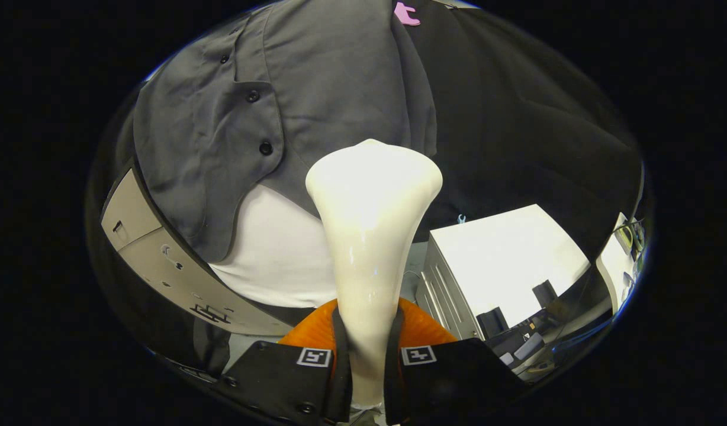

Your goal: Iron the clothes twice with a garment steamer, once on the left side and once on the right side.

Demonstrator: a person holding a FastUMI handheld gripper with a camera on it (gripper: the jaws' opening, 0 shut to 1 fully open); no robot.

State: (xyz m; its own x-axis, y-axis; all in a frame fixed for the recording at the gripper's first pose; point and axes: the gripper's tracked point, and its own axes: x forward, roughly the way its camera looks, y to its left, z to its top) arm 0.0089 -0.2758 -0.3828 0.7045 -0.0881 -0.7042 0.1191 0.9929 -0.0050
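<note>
- The gripper [366,361] has both fingers pressed against the slim neck of the garment steamer [372,195], one on each side, so the handle is clamped between them.
- The steamer is glossy cream-white plastic. Its narrow stem rises from between the fingers and flares smoothly into a broad, rounded head with soft shoulders; highlights run down the shiny surface.
- The head sits up against the lower hem area of the grey shirt [316,89], on the side of the garment nearer the dark cloth; whether it actually touches the fabric cannot be told.
- The shirt is a matte, woven grey cloth, hanging with soft folds and shallow creases. A placket with small dark round buttons [266,148] runs down it, and its lower edge curves into a rounded tail.
- Under the grey hem a smooth white garment [274,248] shows, plain and uncreased.
- Beside the shirt, beyond the steamer head, hangs the dark cloth [517,130] of the booth, draped in wide folds.
- A white box-shaped unit [499,260] with a flat bright top and ribbed grey side stands lower down, just beside the steamer's stem.
- A pale grey metal panel [156,260] with small slots and holes curves along the other side, below the shirt.
</note>
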